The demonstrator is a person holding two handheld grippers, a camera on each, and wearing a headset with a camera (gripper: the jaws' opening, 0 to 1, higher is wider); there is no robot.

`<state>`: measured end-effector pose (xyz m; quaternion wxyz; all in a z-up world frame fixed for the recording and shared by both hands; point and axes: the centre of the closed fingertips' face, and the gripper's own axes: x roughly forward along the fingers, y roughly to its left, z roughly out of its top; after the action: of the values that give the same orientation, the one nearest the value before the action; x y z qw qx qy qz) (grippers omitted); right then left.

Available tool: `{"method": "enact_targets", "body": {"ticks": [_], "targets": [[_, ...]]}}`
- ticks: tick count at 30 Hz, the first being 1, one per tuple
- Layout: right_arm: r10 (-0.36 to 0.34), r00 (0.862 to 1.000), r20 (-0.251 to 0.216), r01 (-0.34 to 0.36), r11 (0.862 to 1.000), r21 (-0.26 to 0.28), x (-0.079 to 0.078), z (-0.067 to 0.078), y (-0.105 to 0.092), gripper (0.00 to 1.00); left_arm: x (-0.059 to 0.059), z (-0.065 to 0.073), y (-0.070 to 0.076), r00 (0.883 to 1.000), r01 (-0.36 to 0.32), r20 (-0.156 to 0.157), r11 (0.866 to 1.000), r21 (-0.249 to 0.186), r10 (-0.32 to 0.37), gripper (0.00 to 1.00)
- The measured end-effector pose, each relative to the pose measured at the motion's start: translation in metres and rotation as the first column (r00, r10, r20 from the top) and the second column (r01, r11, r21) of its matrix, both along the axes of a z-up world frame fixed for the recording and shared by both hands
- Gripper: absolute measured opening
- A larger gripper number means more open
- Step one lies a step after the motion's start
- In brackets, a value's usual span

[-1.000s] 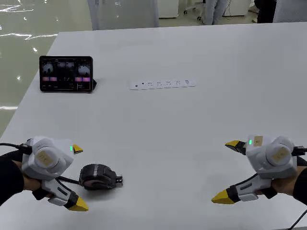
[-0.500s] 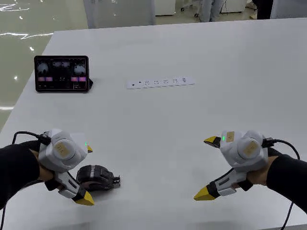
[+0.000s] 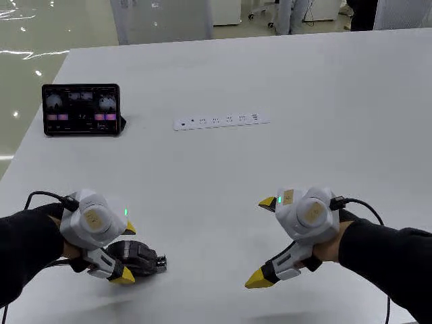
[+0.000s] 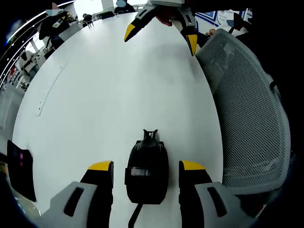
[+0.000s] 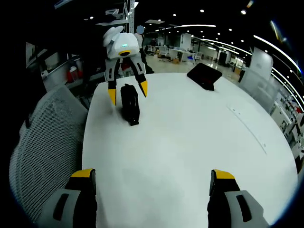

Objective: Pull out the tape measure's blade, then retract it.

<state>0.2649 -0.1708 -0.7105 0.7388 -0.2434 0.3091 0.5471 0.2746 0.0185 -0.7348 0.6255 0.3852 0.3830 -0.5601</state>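
A black tape measure (image 3: 138,256) (image 4: 147,168) (image 5: 129,106) lies on the white table near the front left, its blade tip pointing right. My left gripper (image 3: 127,252) (image 4: 147,166) stands open, its yellow-tipped jaws on either side of the case with a gap on each side. My right gripper (image 3: 264,240) (image 5: 150,174) is open over bare table at the front right, holding nothing, its jaws turned towards the tape measure.
A tablet (image 3: 81,109) stands propped at the left. A white power strip (image 3: 217,121) lies mid-table. The table's left edge drops to a glossy floor. A mesh office chair (image 4: 247,104) stands at the near edge.
My left gripper has moved forward until its jaws straddle the tape measure. My right gripper has travelled left towards the middle. The camera has shifted a little too.
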Motion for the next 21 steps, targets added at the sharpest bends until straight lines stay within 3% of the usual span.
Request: {"method": "enact_targets", "body": {"ticks": [5, 6, 11, 12, 14, 21], "targets": [[0.014, 1.000, -0.004, -0.014, 1.000, 0.002, -0.001, 0.000, 0.010, 0.99, 0.002, -0.005, 0.004, 0.999, 0.027, 0.041, 0.999, 0.041, -0.028, 0.33], [0.016, 1.000, -0.004, -0.016, 1.000, 0.002, -0.001, -0.001, 0.011, 0.99, 0.000, -0.006, 0.003, 0.999, 0.019, 0.028, 0.999, 0.034, -0.020, 0.31], [0.021, 1.000, -0.008, -0.021, 1.000, 0.002, 0.002, -0.002, 0.016, 0.99, 0.002, -0.006, 0.003, 0.999, -0.037, 0.028, 0.999, 0.003, 0.037, 0.31], [0.020, 1.000, -0.011, -0.020, 1.000, 0.004, 0.004, -0.003, 0.018, 0.99, 0.002, -0.007, 0.002, 0.998, -0.046, 0.039, 0.999, -0.008, 0.046, 0.31], [0.027, 0.999, -0.021, -0.026, 1.000, 0.012, 0.004, -0.006, 0.020, 0.99, 0.002, -0.007, 0.002, 0.997, -0.044, 0.058, 0.999, -0.016, 0.045, 0.31], [0.036, 0.999, -0.033, -0.036, 0.999, 0.012, 0.008, -0.023, 0.032, 0.99, 0.003, -0.009, 0.001, 0.997, -0.047, 0.056, 0.999, -0.025, 0.048, 0.31]]}}
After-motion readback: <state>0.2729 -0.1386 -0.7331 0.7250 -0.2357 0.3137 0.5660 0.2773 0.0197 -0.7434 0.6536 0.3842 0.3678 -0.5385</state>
